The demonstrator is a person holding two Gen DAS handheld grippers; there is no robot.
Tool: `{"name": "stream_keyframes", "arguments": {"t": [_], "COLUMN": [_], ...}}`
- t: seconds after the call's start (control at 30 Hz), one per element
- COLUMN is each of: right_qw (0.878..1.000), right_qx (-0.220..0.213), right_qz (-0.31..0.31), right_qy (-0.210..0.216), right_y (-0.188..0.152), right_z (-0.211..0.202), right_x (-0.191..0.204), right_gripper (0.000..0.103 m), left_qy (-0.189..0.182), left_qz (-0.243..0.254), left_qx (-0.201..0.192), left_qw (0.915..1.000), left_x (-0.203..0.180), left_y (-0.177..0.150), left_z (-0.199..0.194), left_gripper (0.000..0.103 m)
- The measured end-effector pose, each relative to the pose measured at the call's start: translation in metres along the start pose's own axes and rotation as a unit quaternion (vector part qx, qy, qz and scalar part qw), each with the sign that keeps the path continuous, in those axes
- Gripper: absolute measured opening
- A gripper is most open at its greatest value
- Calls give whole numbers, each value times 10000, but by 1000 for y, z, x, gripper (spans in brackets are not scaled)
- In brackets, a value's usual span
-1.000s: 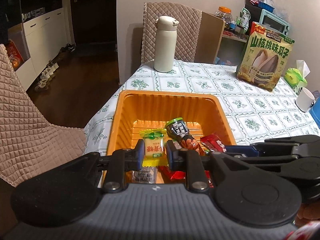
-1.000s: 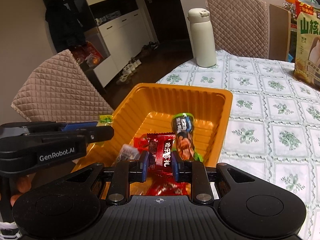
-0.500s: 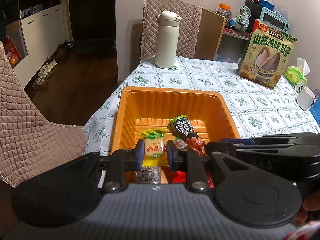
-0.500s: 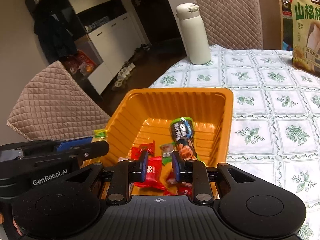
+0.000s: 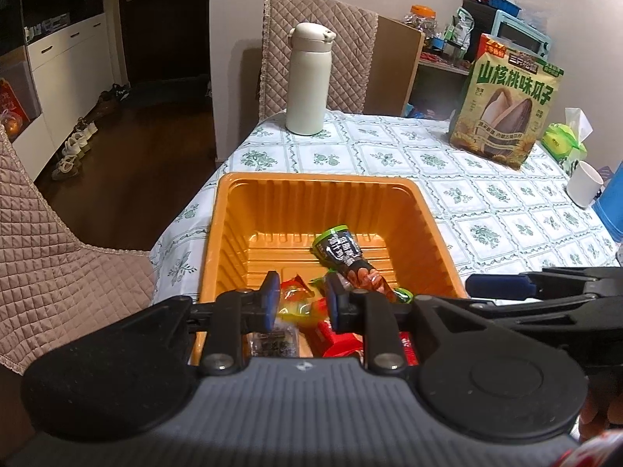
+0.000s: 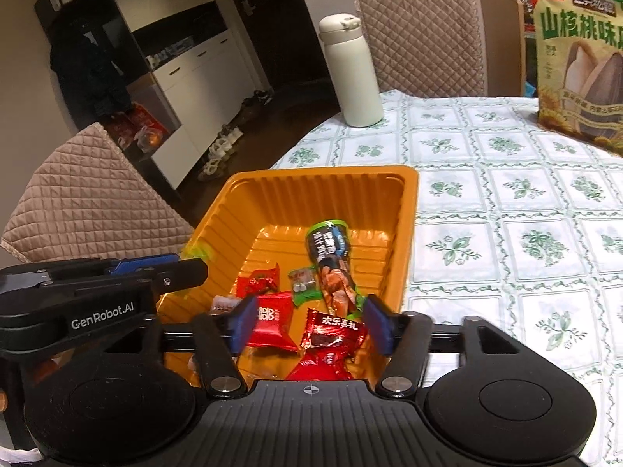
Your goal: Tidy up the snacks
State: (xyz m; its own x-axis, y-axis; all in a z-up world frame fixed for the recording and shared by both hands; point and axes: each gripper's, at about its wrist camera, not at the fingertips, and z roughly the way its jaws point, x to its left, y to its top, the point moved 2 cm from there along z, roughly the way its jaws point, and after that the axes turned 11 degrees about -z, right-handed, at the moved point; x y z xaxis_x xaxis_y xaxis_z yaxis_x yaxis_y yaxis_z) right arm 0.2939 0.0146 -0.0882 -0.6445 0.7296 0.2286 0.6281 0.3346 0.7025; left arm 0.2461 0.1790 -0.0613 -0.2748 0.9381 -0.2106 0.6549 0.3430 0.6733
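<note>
The right gripper (image 6: 311,325) is opening; a red packet (image 6: 331,334), pinched a second ago, is lying loose between its fingers. The left gripper (image 5: 300,303) is opening too, its blurred yellow packet (image 5: 296,299) dropping free. One orange tray (image 6: 409,210) is sitting under both, holding three red packets and one dark sausage pack (image 6: 329,260) beyond the fingers.

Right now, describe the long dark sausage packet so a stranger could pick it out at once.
Find the orange tray at the near edge of the floral-clothed table. Inside it, past the pile of small red sweets, lies the sausage packet. It is the only long, tube-shaped snack there, black with a green end pointing at the far wall.
</note>
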Motion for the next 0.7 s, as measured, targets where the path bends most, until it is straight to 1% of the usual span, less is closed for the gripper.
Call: {"name": "stream_keyframes", "arguments": {"t": [0.07,0.13,0.23,0.3,0.33,0.37,0.57,0.7], "right_qw": [10000,9999,9997,9995,9994,9993,9989,9989], "right_qx": [-59,-124,-202,-267,-296,-324,-399,-364], "right_qz": [-11,-3,33,35,30,26,29,75], "right_qy": [-45,-86,-133,-146,-155,-165,-260,-275], "right_y": [-1,-3,-6,-10,-11,-13,-25,-38], "right_z": [-6,-13,-24,-34,-38,-43,-71,-93], "right_x": [1,2,3,5,6,8,13,11], "right_gripper": [70,73,78,80,82,83,85,85], "left_qy": [-7,-28,-36,-5,17,45,197,221], "left_qz": [9,11,-21,-50,-70,-93,-126,-101], "left_qx": [22,29,49,51,32,-3,-93,-106], "left_qw": [10000,10000,10000,10000,10000,9999,9997,9997], "left_x": [0,0,3,3,3,4,-3,-16], "left_y": [-1,-3,-7,-10,-12,-14,-28,-43], "left_z": [-1,-5,-14,-21,-26,-31,-66,-89], "left_gripper": [29,31,36,42,49,52,63,67]}}
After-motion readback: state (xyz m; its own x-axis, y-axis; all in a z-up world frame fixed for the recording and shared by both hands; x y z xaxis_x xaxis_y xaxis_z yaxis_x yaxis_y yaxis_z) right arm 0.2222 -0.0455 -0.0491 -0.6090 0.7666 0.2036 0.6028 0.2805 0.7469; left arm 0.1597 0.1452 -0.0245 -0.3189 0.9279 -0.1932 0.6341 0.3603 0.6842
